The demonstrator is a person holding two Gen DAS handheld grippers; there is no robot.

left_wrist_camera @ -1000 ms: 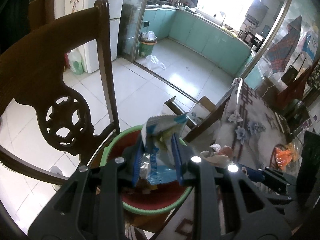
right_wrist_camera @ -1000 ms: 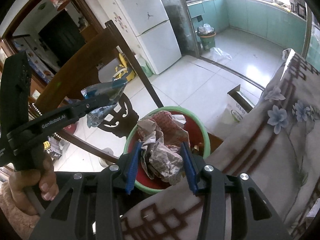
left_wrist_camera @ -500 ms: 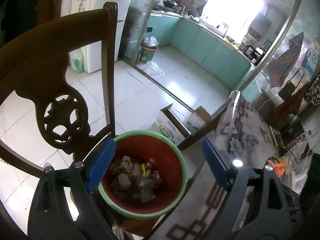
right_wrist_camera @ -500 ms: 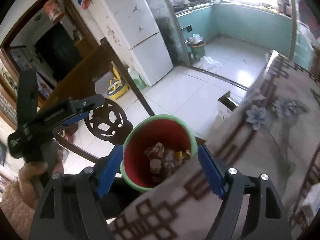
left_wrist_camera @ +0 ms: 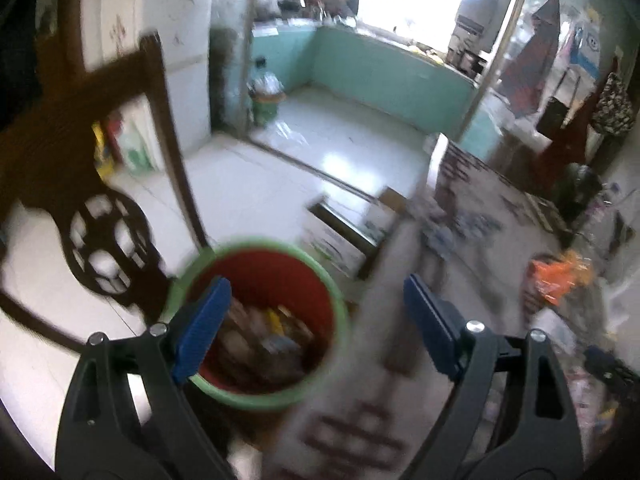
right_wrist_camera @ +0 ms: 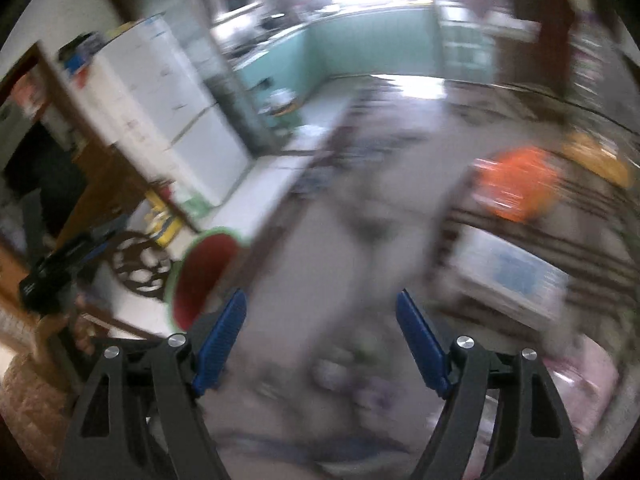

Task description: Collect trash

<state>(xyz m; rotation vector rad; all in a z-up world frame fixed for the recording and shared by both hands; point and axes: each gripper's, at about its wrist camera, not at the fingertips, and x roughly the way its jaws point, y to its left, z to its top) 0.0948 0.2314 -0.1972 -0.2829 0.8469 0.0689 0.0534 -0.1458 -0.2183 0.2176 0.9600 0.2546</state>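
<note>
Both views are motion-blurred. At far left, the carved chair back (left_wrist_camera: pixel 80 184) stands just beside the bin (left_wrist_camera: pixel 260 320), red inside with a green rim, placed off the table's (left_wrist_camera: pixel 384 380) left edge. Trash already fills the bin's bottom.

Left gripper (left_wrist_camera: pixel 316 324): fingers wide, nothing between them, hanging over the bin's right rim and the table edge.

Right gripper (right_wrist_camera: pixel 320 336): fingers wide and empty, over the tablecloth. A white-and-blue packet (right_wrist_camera: pixel 512 280) lies right of it; an orange bag (right_wrist_camera: pixel 516 188) sits farther back.

Judgement: next step is fetching more trash from the table. Slow down first, settle on one item, and keep the jaws wide until they straddle it.
</note>
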